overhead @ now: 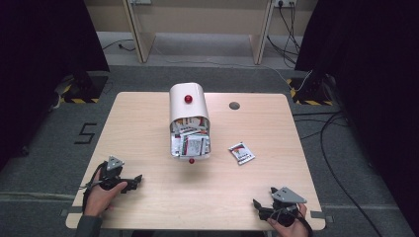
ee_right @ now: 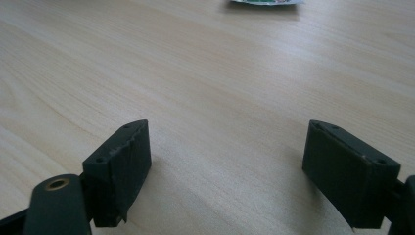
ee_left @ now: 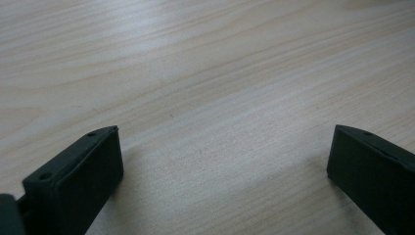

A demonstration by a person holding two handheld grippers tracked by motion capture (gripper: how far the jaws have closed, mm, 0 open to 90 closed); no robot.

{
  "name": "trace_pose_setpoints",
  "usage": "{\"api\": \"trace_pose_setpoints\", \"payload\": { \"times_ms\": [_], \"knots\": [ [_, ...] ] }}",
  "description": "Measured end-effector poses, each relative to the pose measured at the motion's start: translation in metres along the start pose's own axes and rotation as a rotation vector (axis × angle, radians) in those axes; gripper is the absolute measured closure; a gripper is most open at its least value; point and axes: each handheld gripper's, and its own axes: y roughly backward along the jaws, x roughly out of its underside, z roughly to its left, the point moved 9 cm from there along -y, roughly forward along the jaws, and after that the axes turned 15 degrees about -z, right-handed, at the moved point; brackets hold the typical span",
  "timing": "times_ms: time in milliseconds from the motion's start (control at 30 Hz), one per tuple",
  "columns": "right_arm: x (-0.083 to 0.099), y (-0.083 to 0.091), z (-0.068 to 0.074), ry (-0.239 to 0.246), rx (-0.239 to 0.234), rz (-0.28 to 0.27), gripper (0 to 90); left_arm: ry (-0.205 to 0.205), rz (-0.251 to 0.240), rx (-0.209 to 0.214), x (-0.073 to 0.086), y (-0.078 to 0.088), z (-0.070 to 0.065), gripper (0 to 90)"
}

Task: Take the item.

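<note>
I am resting my left gripper point(overhead: 129, 183) and right gripper point(overhead: 263, 210) wide-jawed, holding nothing; one packet point(overhead: 241, 152) is lying outside the packet-filled container point(overhead: 188, 120), seemingly nothing started.

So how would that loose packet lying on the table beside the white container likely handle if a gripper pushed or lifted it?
The packet lies flat and thin, so it's probably light and would slide on the smooth table rather than roll or tip. It looks like a soft sachet, likely bending when pinched, and awkward to lift by an edge.

Lab recording bay, black curtains point(overhead: 44, 39), hazard-taped stands point(overhead: 79, 91), floor cables point(overhead: 336, 148), lone wooden table point(overhead: 148, 187)
</note>
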Motion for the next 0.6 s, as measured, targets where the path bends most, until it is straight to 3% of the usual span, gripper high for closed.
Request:
{"api": "trace_pose_setpoints", "payload": {
  "times_ms": [600],
  "knots": [
    [0.0038,0.0003,0.0063,-0.003,0.008,-0.063,13.4,-0.002,0.001,0.000,0.0002,0.0003,-0.0002,0.0]
  ]
}}
